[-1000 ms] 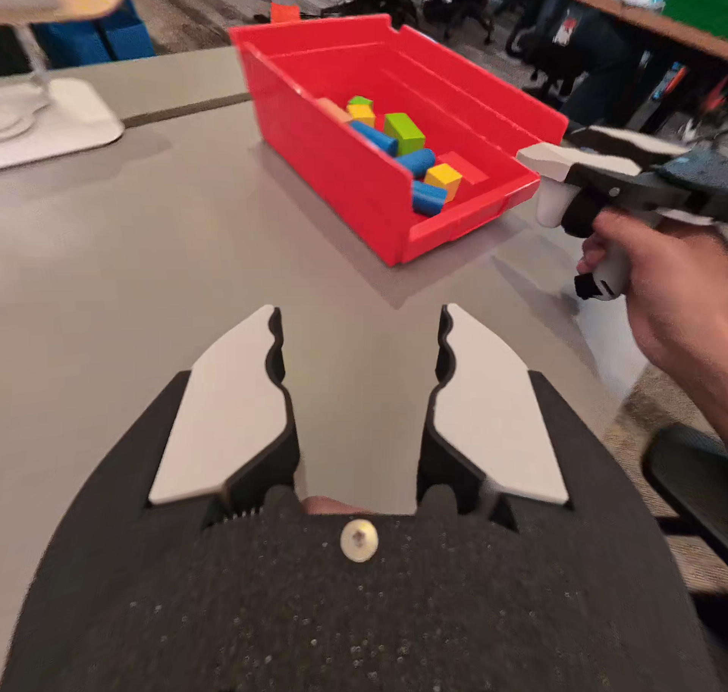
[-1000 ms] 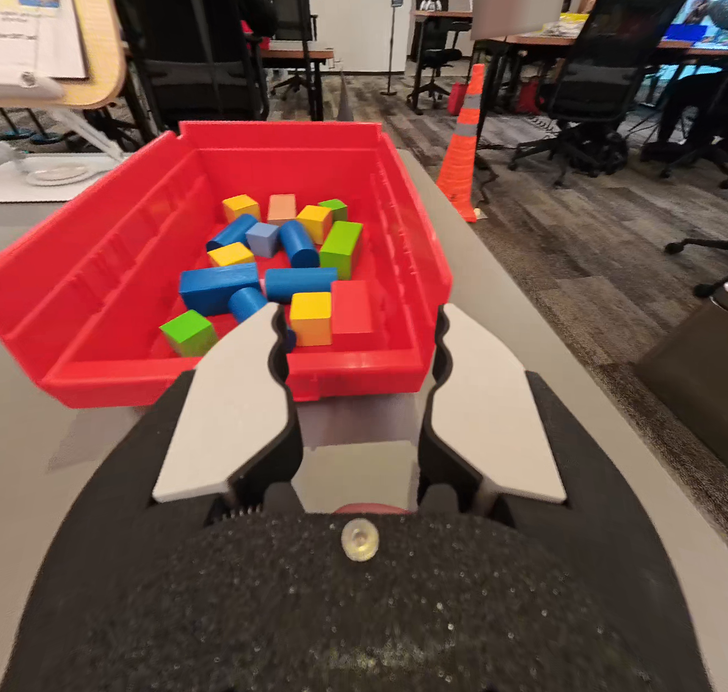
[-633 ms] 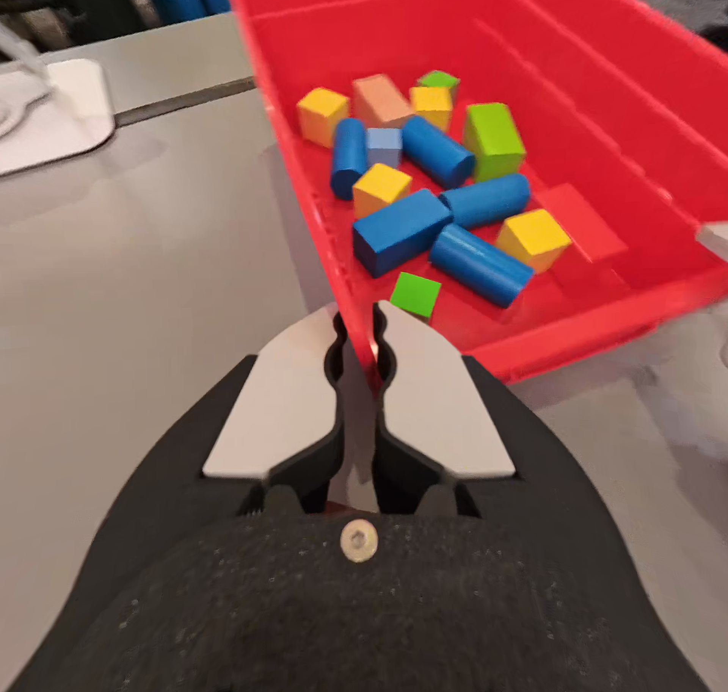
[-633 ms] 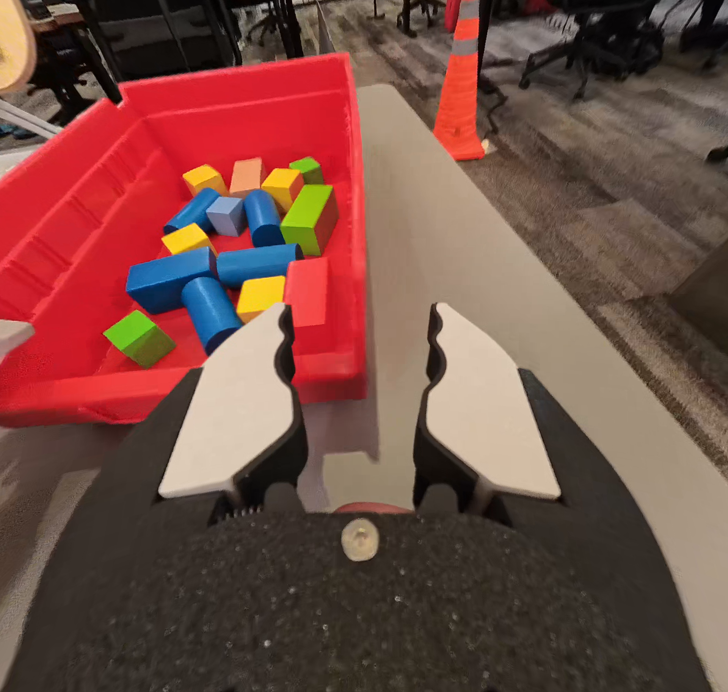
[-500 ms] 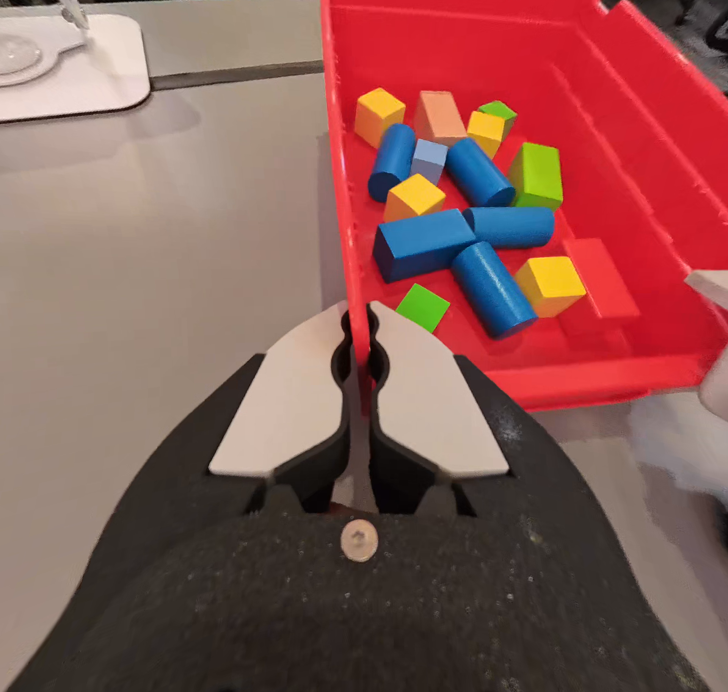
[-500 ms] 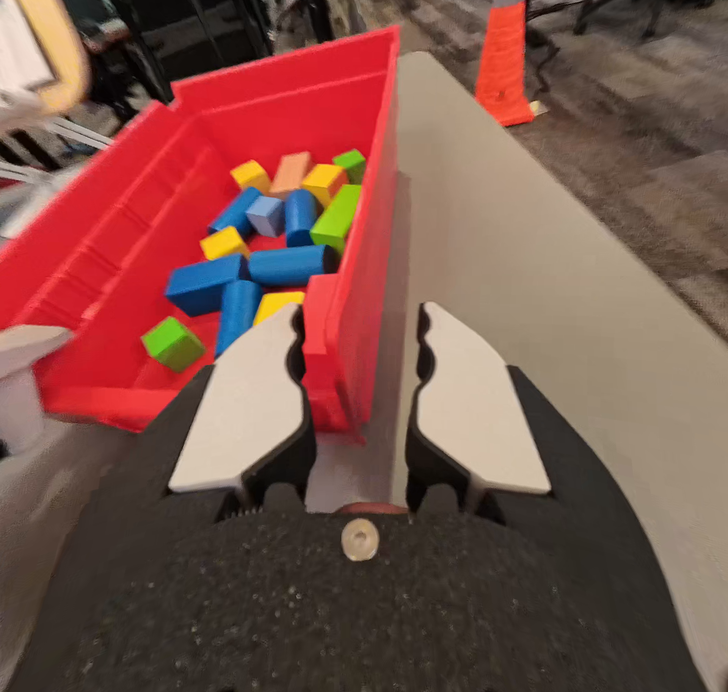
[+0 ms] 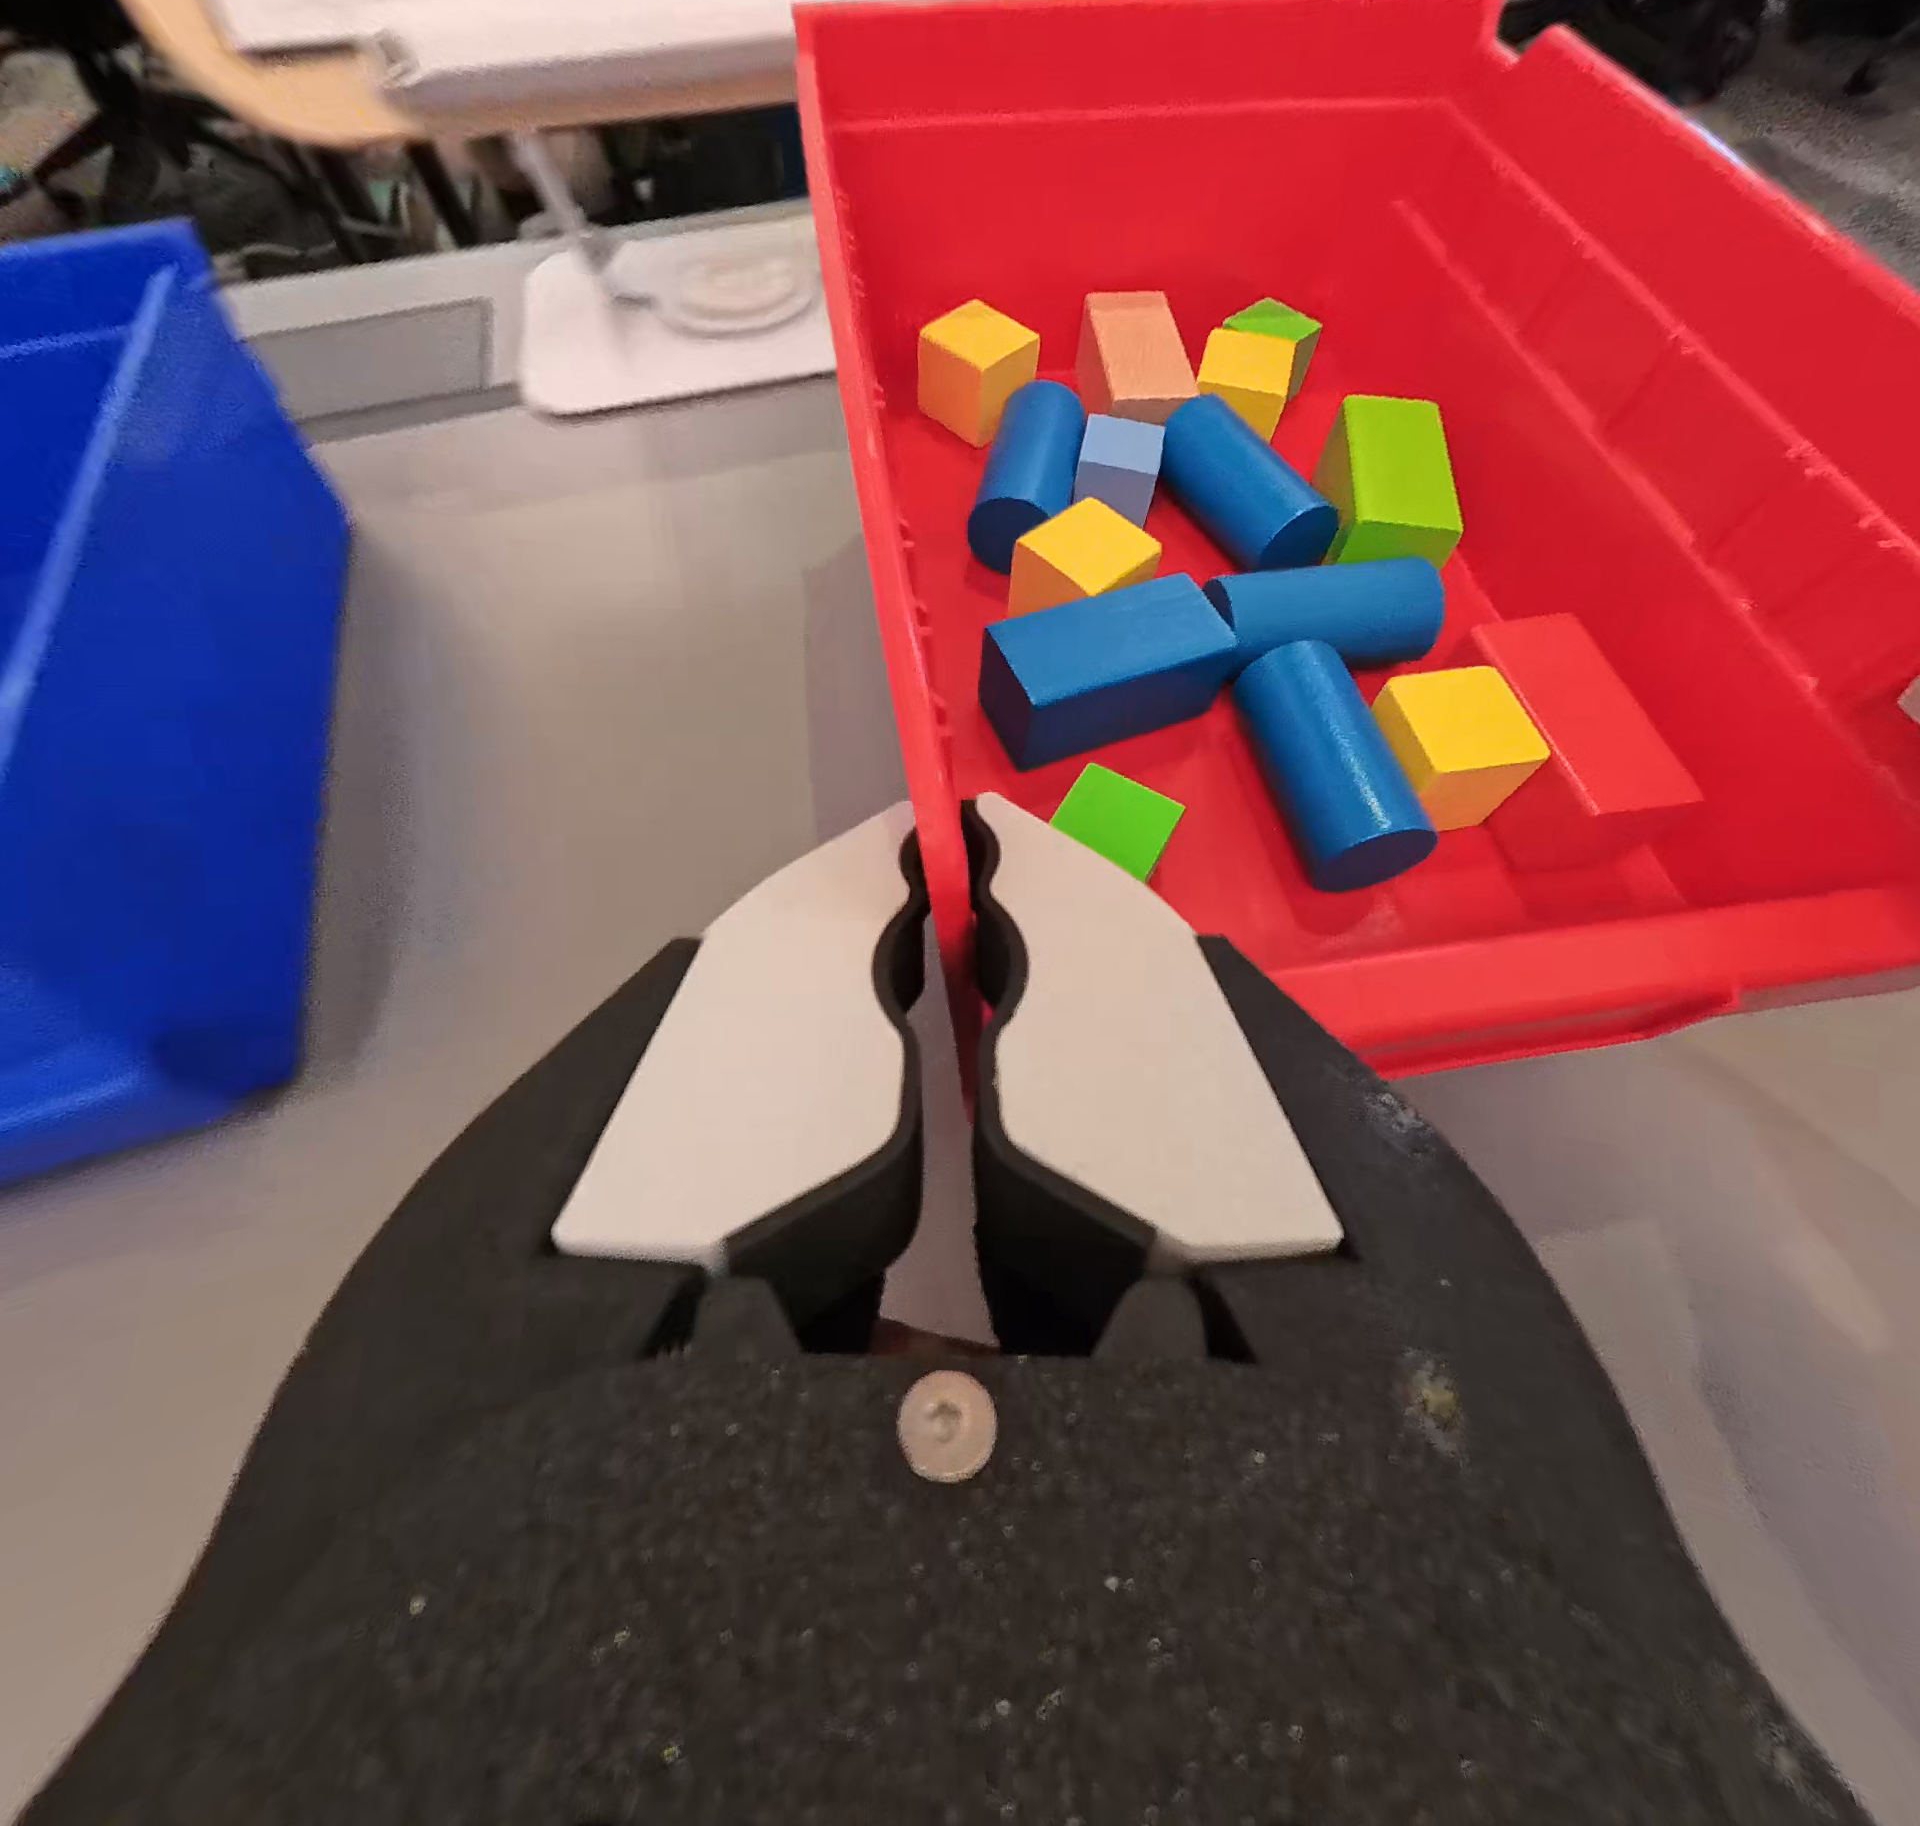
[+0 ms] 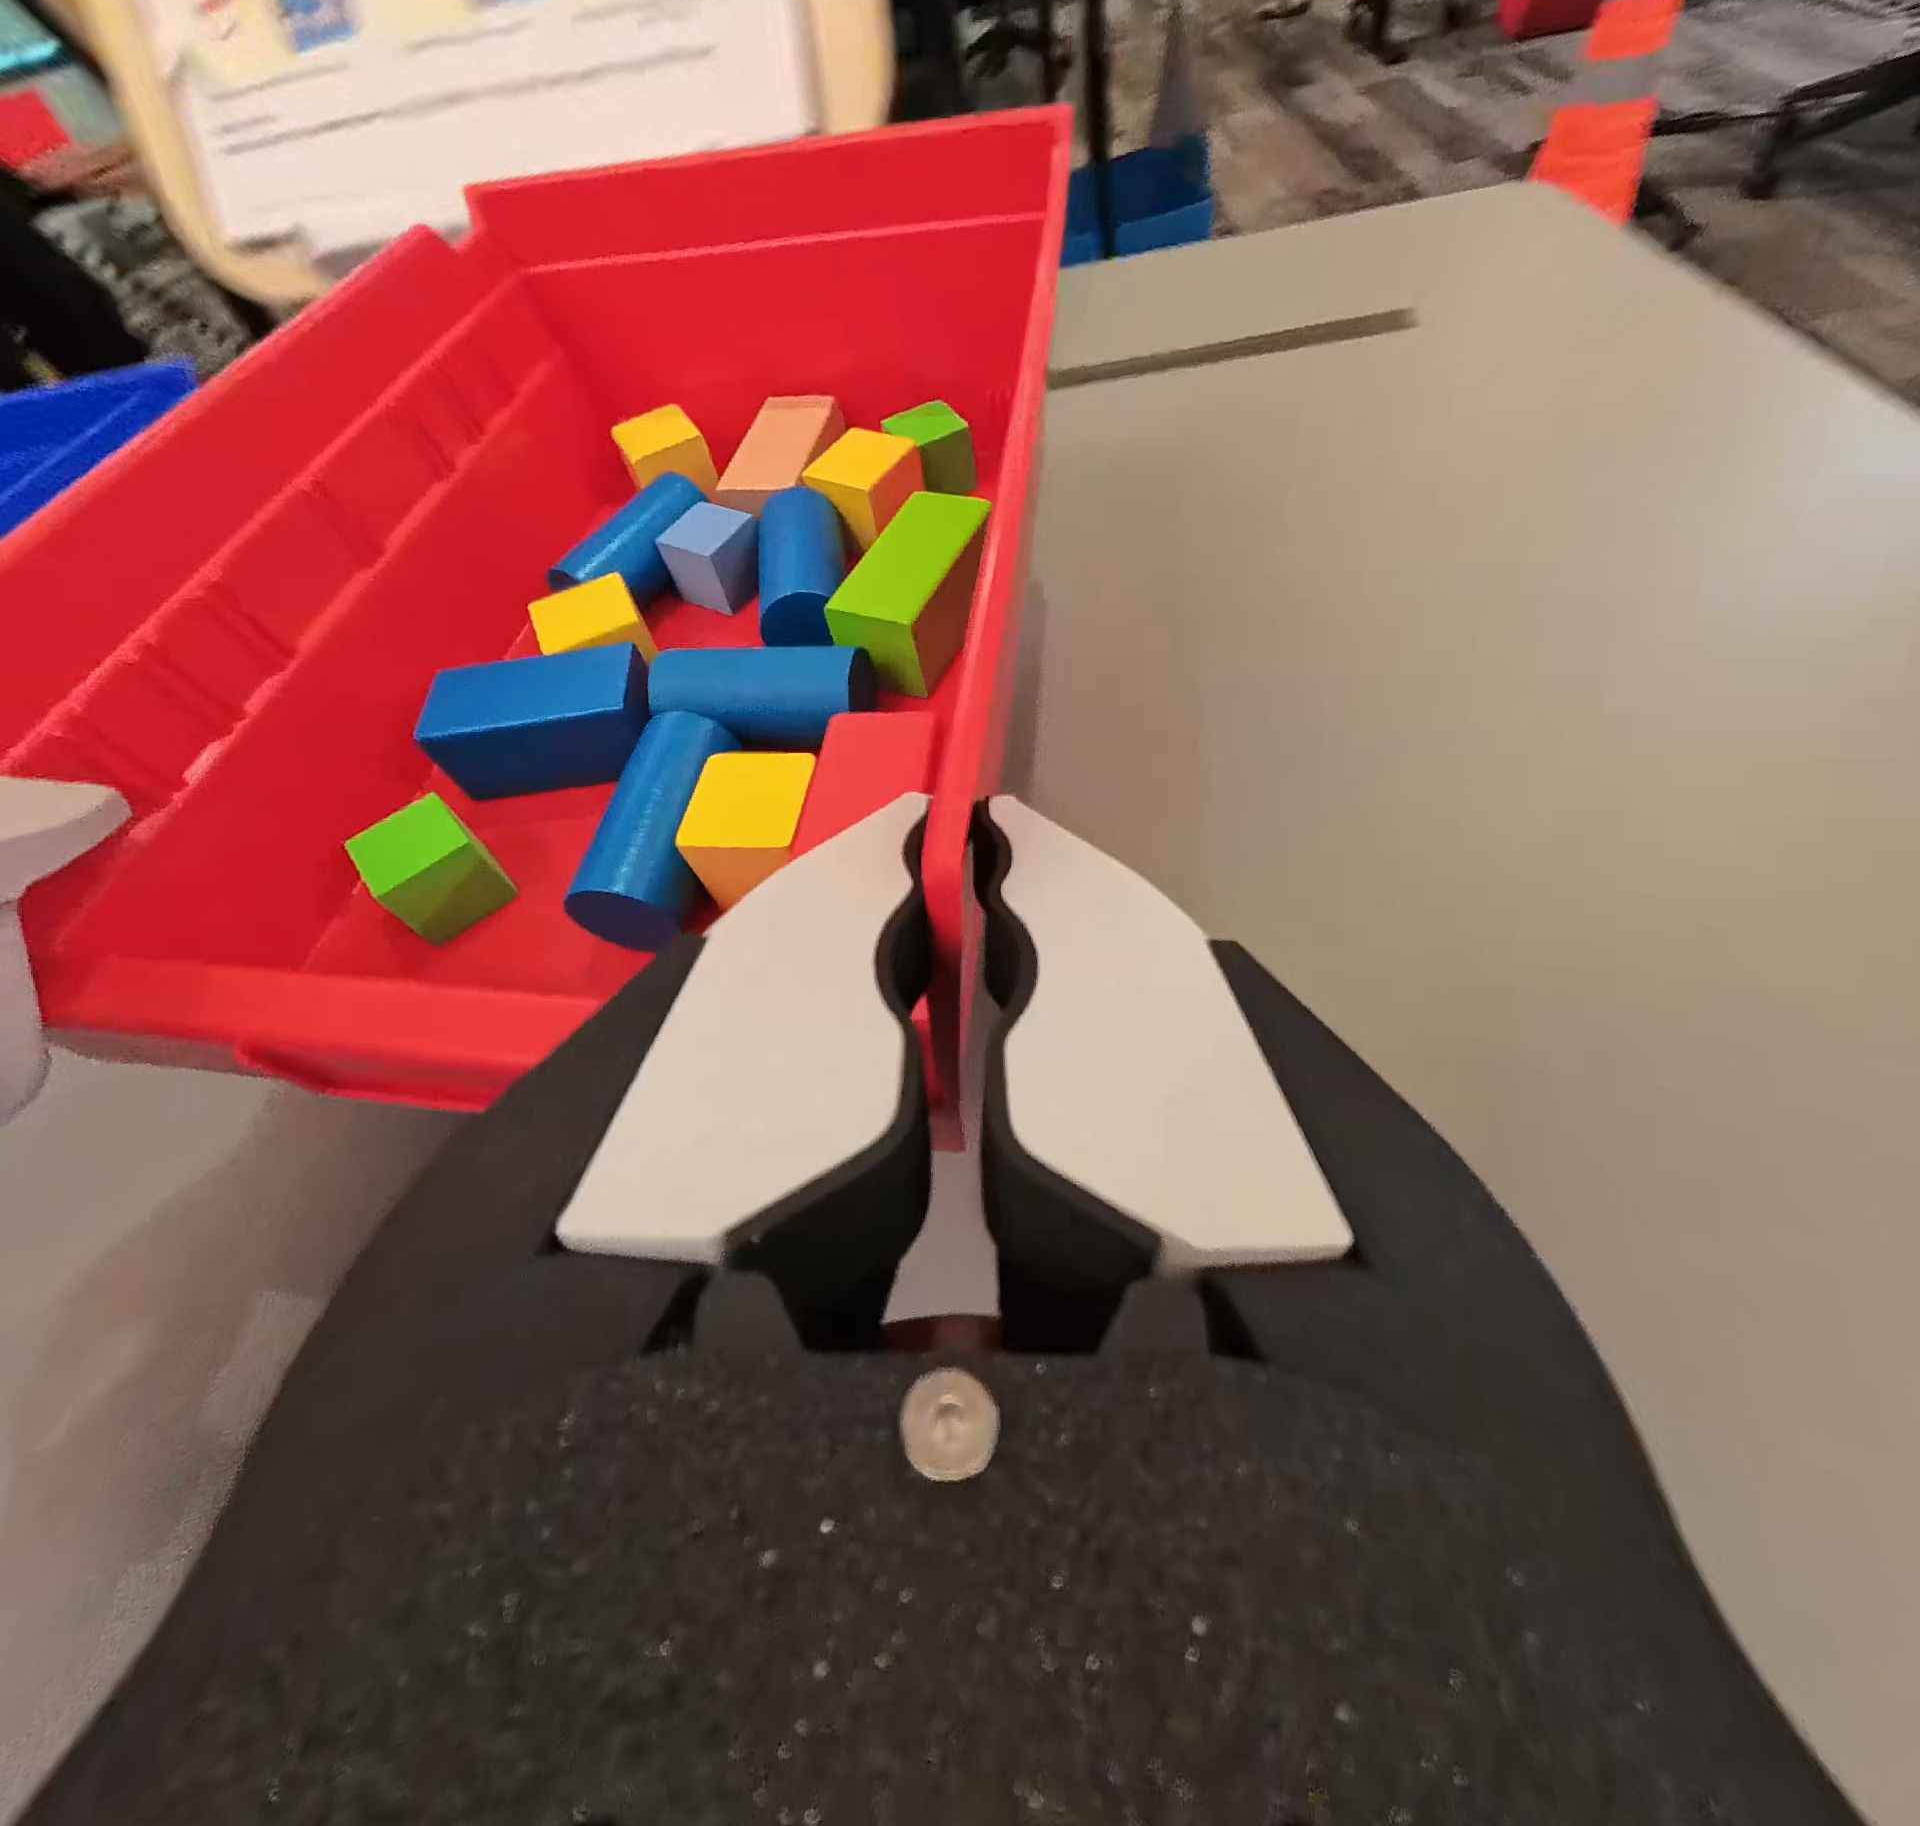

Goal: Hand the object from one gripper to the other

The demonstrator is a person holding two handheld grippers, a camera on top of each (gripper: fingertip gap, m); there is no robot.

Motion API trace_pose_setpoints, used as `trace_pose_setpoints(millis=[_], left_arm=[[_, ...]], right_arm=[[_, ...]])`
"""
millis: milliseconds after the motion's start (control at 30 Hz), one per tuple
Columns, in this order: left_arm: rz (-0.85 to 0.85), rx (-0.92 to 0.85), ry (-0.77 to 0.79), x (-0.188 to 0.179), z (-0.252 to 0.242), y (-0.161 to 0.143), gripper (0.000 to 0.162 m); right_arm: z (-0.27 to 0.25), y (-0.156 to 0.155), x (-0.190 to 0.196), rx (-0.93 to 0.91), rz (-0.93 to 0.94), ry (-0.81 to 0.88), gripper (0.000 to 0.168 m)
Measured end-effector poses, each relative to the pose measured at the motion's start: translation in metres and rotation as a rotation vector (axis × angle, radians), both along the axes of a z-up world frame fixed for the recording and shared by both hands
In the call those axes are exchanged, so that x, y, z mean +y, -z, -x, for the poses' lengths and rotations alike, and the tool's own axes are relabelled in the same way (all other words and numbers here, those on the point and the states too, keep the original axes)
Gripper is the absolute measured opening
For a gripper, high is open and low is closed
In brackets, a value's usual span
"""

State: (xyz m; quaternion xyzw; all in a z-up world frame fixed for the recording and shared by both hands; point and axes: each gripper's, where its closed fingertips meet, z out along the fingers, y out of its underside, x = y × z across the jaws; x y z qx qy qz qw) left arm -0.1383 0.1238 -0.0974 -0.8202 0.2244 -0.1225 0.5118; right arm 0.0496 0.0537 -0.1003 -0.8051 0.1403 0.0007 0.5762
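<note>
A red bin (image 7: 1143, 176) on the grey table holds several wooden blocks: blue cylinders (image 7: 1330, 768), yellow cubes (image 7: 1460, 737), green blocks (image 7: 1117, 820) and a red one. My left gripper (image 7: 943, 820) is shut on the bin's left side wall near its front corner. My right gripper (image 8: 951, 820) is shut on the bin's (image 8: 779, 322) right side wall near the front. The left gripper's tip (image 8: 52, 820) shows at the left edge of the right wrist view. I cannot tell whether the bin rests on the table.
A blue bin (image 7: 135, 685) stands on the table to the left of the red one. A white base plate (image 7: 665, 332) lies behind. An orange cone (image 8: 1610, 83) stands on the floor past the table's right edge (image 8: 1766, 342). A board with papers stands behind.
My right gripper has shut on the bin's right wall; it straddled the wall open half a second ago. My left gripper stays shut on the left wall. The blue bin has come into view.
</note>
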Motion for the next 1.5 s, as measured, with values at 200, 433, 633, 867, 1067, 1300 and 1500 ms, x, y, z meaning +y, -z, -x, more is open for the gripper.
trace_pose_setpoints(millis=[200, 433, 633, 867, 1067, 1300, 1500], left_arm=[[0.031, 0.025, -0.115, 0.009, 0.111, 0.033, 0.003], [0.039, -0.016, -0.054, 0.012, 0.141, 0.038, 0.004], [0.050, -0.048, -0.043, 0.015, 0.142, 0.038, 0.004], [0.052, -0.060, -0.043, 0.016, 0.142, 0.038, 0.004], [0.042, -0.064, -0.055, 0.016, 0.143, 0.038, 0.003], [0.037, -0.067, -0.050, 0.020, 0.142, 0.038, 0.002], [0.049, -0.073, -0.047, 0.020, 0.142, 0.038, 0.002]], right_arm=[[0.109, 0.030, 0.028, -0.104, 0.089, -0.190, 0.007], [0.143, -0.008, 0.012, -0.268, -0.010, -0.499, 0.032], [0.204, -0.086, 0.032, -0.513, -0.015, -1.114, 0.044], [0.259, 0.037, 0.146, -0.703, 0.576, -1.430, 0.074], [0.280, 0.082, 0.202, -0.723, 0.659, -1.443, 0.082], [0.210, 0.067, 0.097, -0.743, 1.358, -1.524, 0.042], [0.195, 0.011, 0.049, -0.679, 1.349, -1.603, 0.057]])
